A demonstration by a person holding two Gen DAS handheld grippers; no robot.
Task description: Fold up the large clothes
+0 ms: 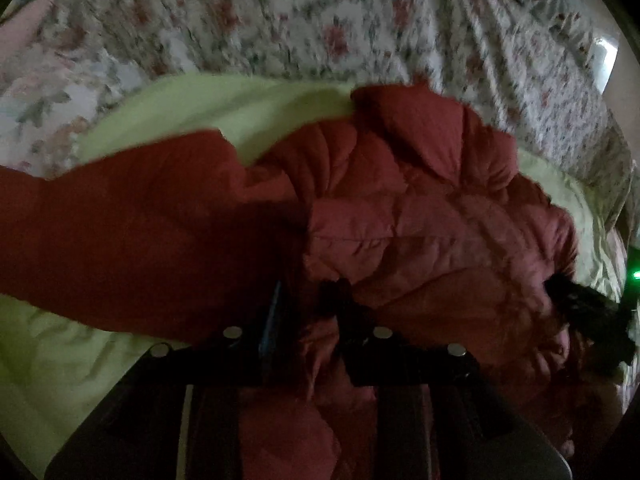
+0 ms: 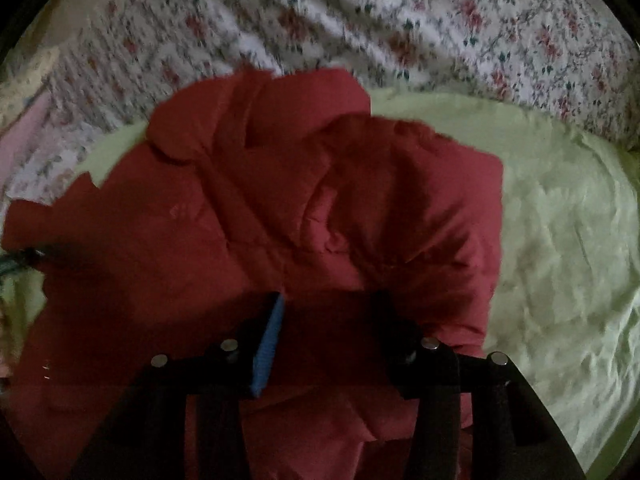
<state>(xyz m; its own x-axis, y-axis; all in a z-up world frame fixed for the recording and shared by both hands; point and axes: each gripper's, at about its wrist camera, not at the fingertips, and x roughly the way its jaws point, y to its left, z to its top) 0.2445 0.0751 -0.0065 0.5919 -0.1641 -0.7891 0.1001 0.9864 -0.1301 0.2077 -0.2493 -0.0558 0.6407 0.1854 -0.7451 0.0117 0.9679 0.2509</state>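
A red quilted puffer jacket (image 1: 420,216) lies bunched on a pale green sheet (image 1: 48,360); it also fills the right wrist view (image 2: 280,208). My left gripper (image 1: 306,300) is shut on a fold of the jacket near its lower edge, with a sleeve (image 1: 120,240) stretching left. My right gripper (image 2: 328,312) has red jacket fabric bunched between its fingers, which stand fairly wide apart. The right gripper also shows at the right edge of the left wrist view (image 1: 588,320), against the jacket. The views are dim and blurred.
The green sheet (image 2: 560,260) lies on a bed covered by a floral bedspread (image 1: 320,20), which also shows in the right wrist view (image 2: 400,20). A floral pillow (image 1: 44,92) lies at the far left. A green light (image 1: 636,275) glows at the right edge.
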